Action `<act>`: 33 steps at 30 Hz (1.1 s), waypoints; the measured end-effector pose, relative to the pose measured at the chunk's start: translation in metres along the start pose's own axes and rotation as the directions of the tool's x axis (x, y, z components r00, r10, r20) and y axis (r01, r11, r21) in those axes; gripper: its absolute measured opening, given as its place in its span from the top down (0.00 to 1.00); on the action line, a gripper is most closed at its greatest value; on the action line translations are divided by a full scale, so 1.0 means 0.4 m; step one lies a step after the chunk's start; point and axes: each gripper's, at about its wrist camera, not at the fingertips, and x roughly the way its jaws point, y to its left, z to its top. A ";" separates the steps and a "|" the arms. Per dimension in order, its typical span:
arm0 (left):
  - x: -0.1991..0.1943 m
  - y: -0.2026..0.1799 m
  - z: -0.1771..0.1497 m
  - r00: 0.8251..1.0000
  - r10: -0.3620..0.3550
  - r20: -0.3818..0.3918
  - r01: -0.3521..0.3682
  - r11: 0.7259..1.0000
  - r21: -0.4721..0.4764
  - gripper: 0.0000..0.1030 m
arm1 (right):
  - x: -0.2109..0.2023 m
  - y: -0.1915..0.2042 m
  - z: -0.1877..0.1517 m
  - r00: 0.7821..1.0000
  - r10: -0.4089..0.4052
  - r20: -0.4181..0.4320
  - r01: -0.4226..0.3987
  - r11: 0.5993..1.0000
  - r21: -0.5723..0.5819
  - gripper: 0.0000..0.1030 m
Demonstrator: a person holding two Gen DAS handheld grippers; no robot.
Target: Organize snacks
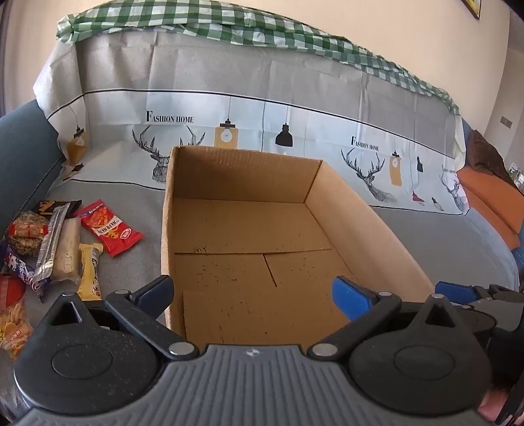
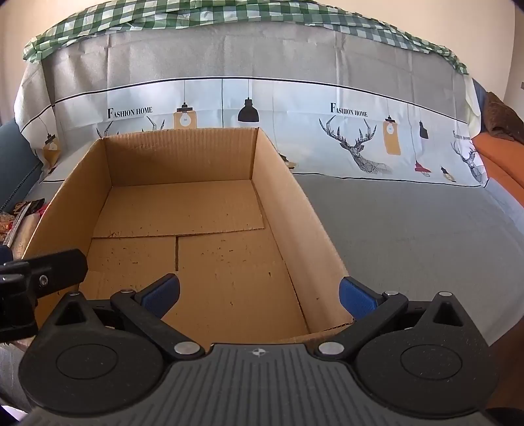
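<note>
An open, empty cardboard box (image 1: 366, 209) stands on the grey-covered sofa seat; it also shows in the right wrist view (image 2: 288, 203). Several snack packets lie left of it: a red packet (image 1: 109, 227), a yellow bar (image 1: 89, 272), a silver bar (image 1: 50, 242), a beige bar (image 1: 68, 250) and a bag of round crackers (image 1: 13, 319). My left gripper (image 1: 253, 296) is open and empty over the box's near end. My right gripper (image 2: 258, 295) is open and empty, also over the near end. The snacks barely show at the left edge of the right wrist view (image 2: 19, 219).
The sofa back is draped with a printed cover (image 1: 294, 131) and a green checked cloth (image 1: 229, 23). An orange cushion (image 1: 491, 203) lies at the far right. The grey seat (image 2: 409, 236) stretches right of the box. A blue sofa arm (image 1: 23, 157) rises at left.
</note>
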 end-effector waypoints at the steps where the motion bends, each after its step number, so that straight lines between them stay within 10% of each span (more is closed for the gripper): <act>1: 0.002 0.001 0.001 1.000 -0.002 -0.006 0.002 1.000 -0.003 0.00 | 0.000 0.000 0.000 1.000 0.000 -0.001 0.000 1.000 0.000 0.01; 26: -0.025 0.031 0.004 1.000 -0.016 -0.010 0.016 1.000 0.000 0.01 | -0.010 0.019 0.012 1.000 0.022 0.004 -0.022 1.000 0.008 0.01; 33: -0.071 0.081 0.016 0.998 -0.064 0.000 0.064 0.998 -0.002 0.69 | -0.045 0.065 0.027 0.994 0.086 0.073 -0.087 0.996 0.003 0.27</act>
